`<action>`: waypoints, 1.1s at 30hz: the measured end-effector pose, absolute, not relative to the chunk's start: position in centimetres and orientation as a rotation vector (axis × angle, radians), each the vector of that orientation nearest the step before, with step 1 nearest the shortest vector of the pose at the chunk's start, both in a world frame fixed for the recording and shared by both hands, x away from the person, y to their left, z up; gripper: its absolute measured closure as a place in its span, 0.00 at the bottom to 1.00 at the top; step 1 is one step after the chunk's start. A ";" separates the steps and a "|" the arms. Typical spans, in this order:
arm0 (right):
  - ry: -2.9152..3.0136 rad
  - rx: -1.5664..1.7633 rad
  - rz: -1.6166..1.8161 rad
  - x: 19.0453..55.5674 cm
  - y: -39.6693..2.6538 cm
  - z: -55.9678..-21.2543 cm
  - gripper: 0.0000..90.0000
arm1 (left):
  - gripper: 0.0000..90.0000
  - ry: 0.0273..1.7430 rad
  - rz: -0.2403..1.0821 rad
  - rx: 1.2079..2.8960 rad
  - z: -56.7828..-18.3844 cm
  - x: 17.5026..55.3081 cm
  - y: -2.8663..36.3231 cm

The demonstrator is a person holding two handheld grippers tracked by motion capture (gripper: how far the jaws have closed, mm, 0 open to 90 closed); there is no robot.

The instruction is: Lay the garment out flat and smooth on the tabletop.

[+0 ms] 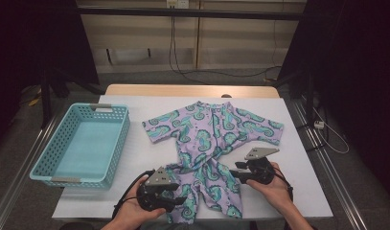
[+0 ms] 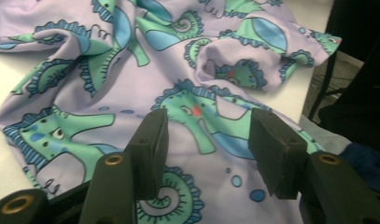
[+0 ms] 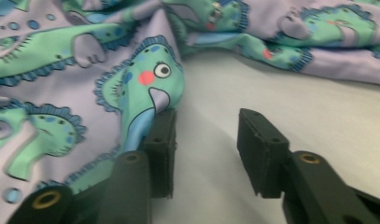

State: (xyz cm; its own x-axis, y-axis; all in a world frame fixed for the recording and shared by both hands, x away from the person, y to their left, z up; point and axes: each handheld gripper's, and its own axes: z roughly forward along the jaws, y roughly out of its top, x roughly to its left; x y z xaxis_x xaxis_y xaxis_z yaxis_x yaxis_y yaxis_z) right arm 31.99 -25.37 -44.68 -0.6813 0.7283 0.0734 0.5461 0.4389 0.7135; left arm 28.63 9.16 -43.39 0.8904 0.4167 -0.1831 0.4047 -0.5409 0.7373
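- We see a child's one-piece suit [image 1: 209, 148] – lilac w/ green-and-blue seahorse print – lying flat on the white table [image 1: 135, 148], neck end away from the person, legs twd the near edge.
- Suit sits roughly mid-table; short sleeves spread to either side, the waist bunched and twisted, cloth wrinkled there.
- Left gripper [image 1: 172, 195], in the person's left hand [image 1: 135, 213], hovers at the near edge over the suit's left leg.
- In the left gripper view we look along its jaws – they stand spread apart, printed cloth lying under and betw. them, pads not pressing on it. Nothing pinched.
- Right gripper [image 1: 238, 171], held in the right hand [image 1: 274, 189], sits just beside the suit's right leg, near the waist.
- In the right gripper view its jaws are spread too: one jaw is at the edge of the cloth, by a seahorse w/ a pink cheek; we can't tell if it touches. The other is over bare white table. Nothing gripped.
- A grey three-cornered plate tops each gripper in the high view; black cables trail back twd the person.
- A turquoise plastic basket [image 1: 113, 143] stands on the table's left side, well apart from the suit.
- Beyond the table: grey floor, dark cables, a pale wall.
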 end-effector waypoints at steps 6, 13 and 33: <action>2.492 1.064 1.060 31.6 -24.0 -45.0 0.56 | 0.50 0.592 0.021 2.201 -43.5 28.6 9.1; 2.516 0.899 1.024 29.9 -21.4 -44.5 0.54 | 0.50 0.592 0.023 2.209 -43.6 28.7 9.1; 2.570 0.924 1.085 30.0 -20.4 -44.8 0.73 | 0.48 0.617 0.026 2.255 -44.6 29.3 8.7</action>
State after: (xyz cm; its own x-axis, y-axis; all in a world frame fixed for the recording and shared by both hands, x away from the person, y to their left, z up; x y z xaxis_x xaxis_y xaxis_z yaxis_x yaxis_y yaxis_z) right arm 29.96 -20.41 -44.84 -0.7839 0.6186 0.0535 0.4699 0.5347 0.7024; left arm 29.28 8.67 -44.58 0.8817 0.4396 -0.1715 0.4232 -0.5761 0.6993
